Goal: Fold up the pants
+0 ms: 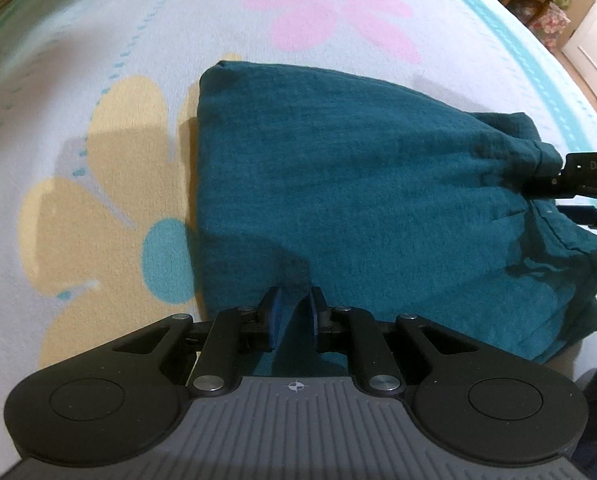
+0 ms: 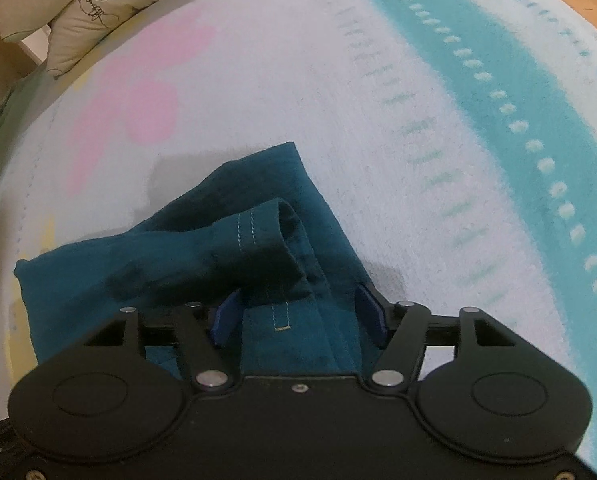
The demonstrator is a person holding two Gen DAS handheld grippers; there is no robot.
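A pale bedspread (image 1: 98, 60) with pink, yellow and teal flower prints covered the bed, and the teal pants (image 1: 358, 184) lay on it folded into a thick stack. Two leaf-patterned pillows (image 2: 70, 4) sat at its far edge. The left gripper (image 1: 293, 312) had its jaws pinched on the near edge of the pants. The right gripper (image 2: 298, 312) stood with jaws spread, a bunched, stitched fold of the cloth lying between them.

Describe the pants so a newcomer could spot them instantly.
Start at the pale bedspread printed with big flowers. Between the yellow flower and the pink flower lies a folded bundle: the pants. They are plain dark teal, the only unpatterned fabric there.
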